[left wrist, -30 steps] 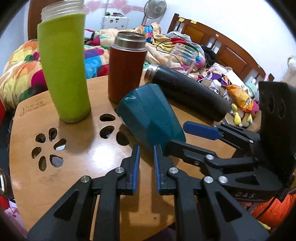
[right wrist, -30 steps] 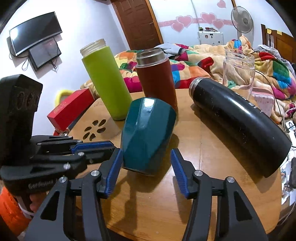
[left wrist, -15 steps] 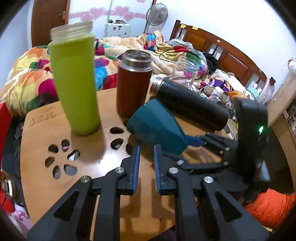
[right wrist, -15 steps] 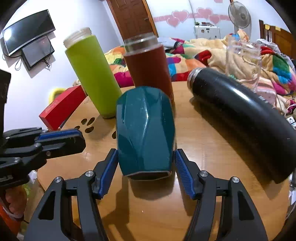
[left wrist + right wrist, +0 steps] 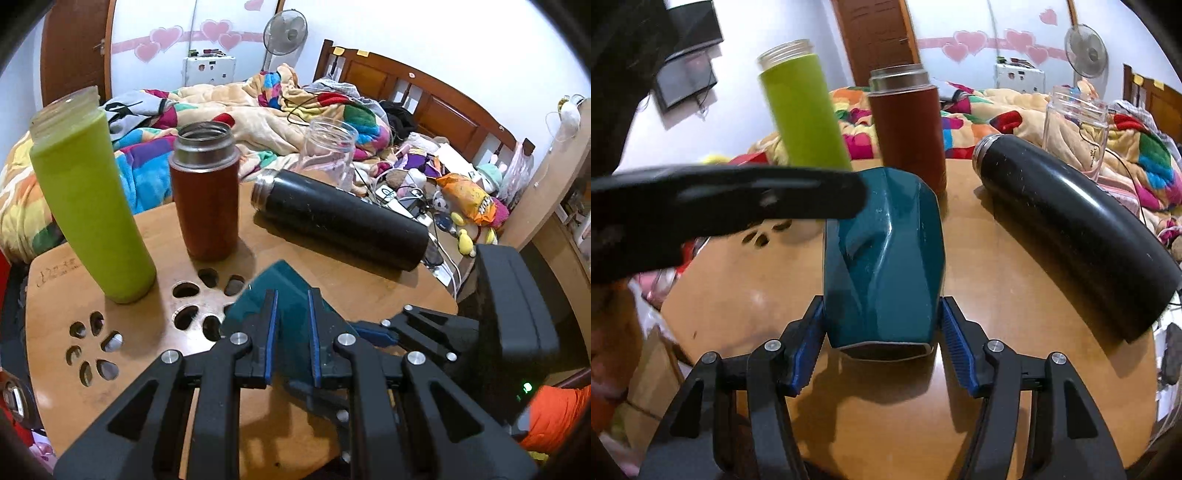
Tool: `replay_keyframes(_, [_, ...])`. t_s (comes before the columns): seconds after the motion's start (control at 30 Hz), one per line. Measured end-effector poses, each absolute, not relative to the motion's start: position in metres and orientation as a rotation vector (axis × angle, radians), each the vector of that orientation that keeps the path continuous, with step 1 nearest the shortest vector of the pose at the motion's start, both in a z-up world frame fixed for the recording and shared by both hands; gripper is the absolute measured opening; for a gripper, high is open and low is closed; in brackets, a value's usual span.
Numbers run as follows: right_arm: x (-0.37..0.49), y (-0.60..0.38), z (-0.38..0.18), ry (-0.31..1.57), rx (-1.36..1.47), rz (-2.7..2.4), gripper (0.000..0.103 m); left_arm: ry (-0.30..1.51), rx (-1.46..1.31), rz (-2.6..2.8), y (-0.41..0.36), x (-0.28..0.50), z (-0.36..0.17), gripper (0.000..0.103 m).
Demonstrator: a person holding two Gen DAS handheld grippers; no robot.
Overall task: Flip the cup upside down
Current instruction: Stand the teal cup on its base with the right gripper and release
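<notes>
A dark teal faceted cup (image 5: 882, 266) lies tipped on the round wooden table (image 5: 1015, 280), its rim toward the right wrist camera. My right gripper (image 5: 882, 347) is shut on the cup, one blue pad on each side near the rim. In the left wrist view the cup (image 5: 291, 295) shows behind and between my left gripper's fingers. My left gripper (image 5: 291, 336) hovers above the cup with its jaws nearly closed and empty. It crosses the right wrist view as a blurred black bar.
A tall green bottle (image 5: 92, 206) and a brown flask (image 5: 205, 195) stand behind the cup. A black flask (image 5: 340, 218) lies on its side to the right. A clear jar (image 5: 327, 151) stands at the far edge. A cluttered bed lies beyond.
My right gripper has closed onto the teal cup. My left gripper has risen and moved over the cup, so the view looks down on the table more.
</notes>
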State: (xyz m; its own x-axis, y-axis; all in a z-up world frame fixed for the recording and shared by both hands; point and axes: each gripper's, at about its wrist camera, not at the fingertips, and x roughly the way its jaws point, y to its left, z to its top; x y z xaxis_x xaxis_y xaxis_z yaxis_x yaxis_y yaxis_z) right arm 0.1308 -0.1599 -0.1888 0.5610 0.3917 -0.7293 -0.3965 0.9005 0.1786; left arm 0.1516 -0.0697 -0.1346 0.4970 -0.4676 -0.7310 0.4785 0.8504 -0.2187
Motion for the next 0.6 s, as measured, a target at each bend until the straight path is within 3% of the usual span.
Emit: replay_keyframes(0.6, [0.096,-0.165,-0.155,0.807,-0.073,0.491,0.056,0.876,-0.035,-0.558,-0.057,0.146,-0.13,0.013])
